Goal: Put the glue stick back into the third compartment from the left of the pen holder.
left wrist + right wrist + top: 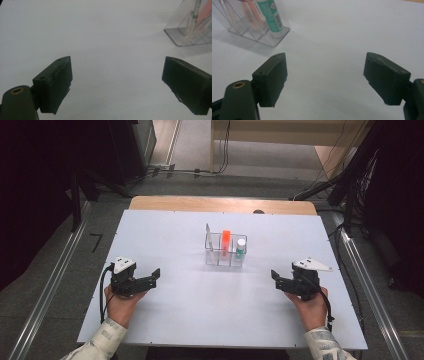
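Clear plastic organizer, three compartments, orange tube, green-labelled bottle, both hand-held grippers wide open, empty.

A white rectangular tabletop rests on a light wooden table. Grey carpeted floor surrounds it, with black cables and dark equipment stands behind.

Both grippers are black: the left gripper and right gripper each carry a grey three-cornered plate, a trailing black cable and blocky jaws. The sleeves are pale and patterned.
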